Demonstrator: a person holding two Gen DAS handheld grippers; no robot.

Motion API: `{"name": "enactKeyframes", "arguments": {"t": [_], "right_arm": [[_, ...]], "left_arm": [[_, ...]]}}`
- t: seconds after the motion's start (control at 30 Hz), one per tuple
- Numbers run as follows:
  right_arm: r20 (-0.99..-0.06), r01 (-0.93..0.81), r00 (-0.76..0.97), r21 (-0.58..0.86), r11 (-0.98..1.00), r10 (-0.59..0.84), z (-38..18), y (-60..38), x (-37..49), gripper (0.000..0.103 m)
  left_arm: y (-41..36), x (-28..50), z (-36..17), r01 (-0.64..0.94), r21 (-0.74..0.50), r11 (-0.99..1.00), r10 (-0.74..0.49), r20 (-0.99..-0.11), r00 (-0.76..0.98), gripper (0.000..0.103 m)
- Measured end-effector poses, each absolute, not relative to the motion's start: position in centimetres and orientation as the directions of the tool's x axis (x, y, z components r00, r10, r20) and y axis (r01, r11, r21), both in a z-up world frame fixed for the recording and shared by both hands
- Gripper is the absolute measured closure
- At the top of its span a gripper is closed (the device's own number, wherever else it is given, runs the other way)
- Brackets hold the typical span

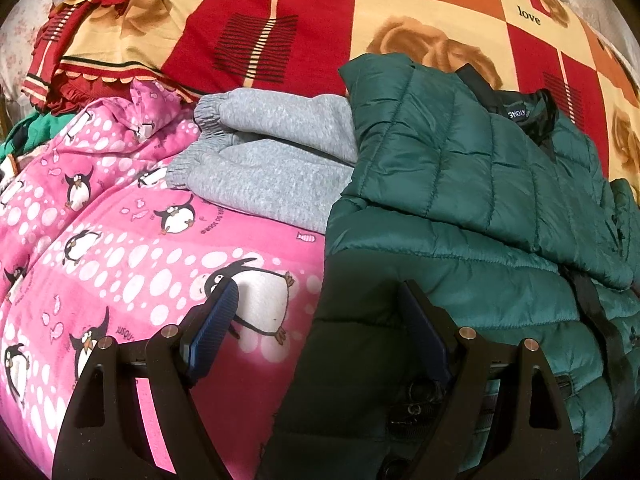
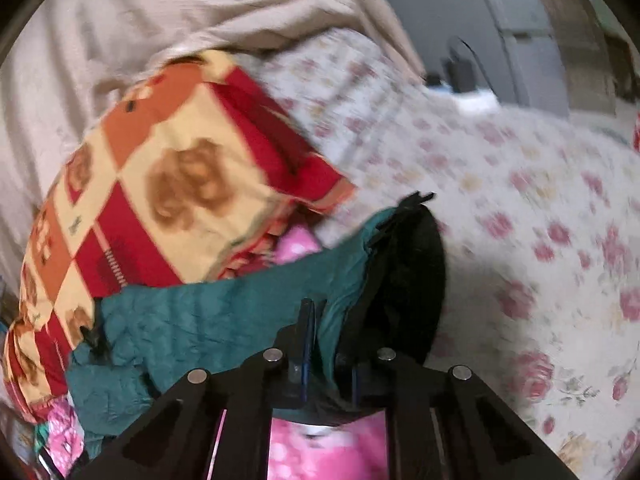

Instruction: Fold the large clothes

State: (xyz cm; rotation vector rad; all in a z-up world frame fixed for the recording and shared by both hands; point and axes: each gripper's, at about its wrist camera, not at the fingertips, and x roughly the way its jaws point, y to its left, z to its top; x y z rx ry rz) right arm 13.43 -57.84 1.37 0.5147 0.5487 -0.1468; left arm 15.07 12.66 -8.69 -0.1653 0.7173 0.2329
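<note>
- Fabric of the green puffer jacket (image 2: 224,312) is pinched by the right gripper (image 2: 320,320) fingers — slippery shell, so slipping is risked.
- Left gripper (image 1: 320,300) fingers are held wide, nothing gripped — the fold may sag on that side.

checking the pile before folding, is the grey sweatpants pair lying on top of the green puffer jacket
No, the green puffer jacket overlaps the grey sweatpants, covering their right end.

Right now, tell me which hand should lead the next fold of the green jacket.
Right, probably. The right tongs are shut on the green jacket, green fabric pinched between them. The left tongs hang open over its edge and the pink penguin blanket, gripping nothing.
</note>
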Motion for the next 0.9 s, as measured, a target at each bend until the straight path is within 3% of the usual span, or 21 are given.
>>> {"name": "enactKeyframes", "arguments": {"t": [0.23, 0.6, 0.7, 0.83, 0.9], "right_arm": [[-0.433, 0.03, 0.881, 0.455, 0.89, 0.192, 5.8, -46.1, 16.8, 0.09], [-0.437, -0.2, 0.788, 0.484, 0.852, 0.433, 3.9, -28.0, 23.7, 0.09], [-0.499, -0.2, 0.764, 0.422, 0.884, 0.41, 2.8, -25.2, 24.8, 0.09], [-0.536, -0.075, 0.804, 0.339, 0.938, 0.258, 2.2, -28.8, 23.5, 0.09], [-0.56, -0.004, 0.809, 0.299, 0.954, 0.179, 1.8, -32.1, 22.3, 0.084]], "left_arm": [[13.0, 15.0, -8.8, -0.266, -0.096, 0.959, 0.137, -0.666, 0.733, 0.02], [13.2, 14.8, -8.7, -0.269, -0.114, 0.956, 0.13, -0.658, 0.742, 0.02], [13.4, 14.7, -8.7, -0.273, -0.127, 0.954, 0.126, -0.654, 0.746, 0.02], [13.4, 14.7, -8.7, -0.275, -0.128, 0.953, 0.129, -0.649, 0.75, 0.02], [13.3, 14.6, -8.7, -0.278, -0.126, 0.952, 0.135, -0.644, 0.753, 0.02]]}}
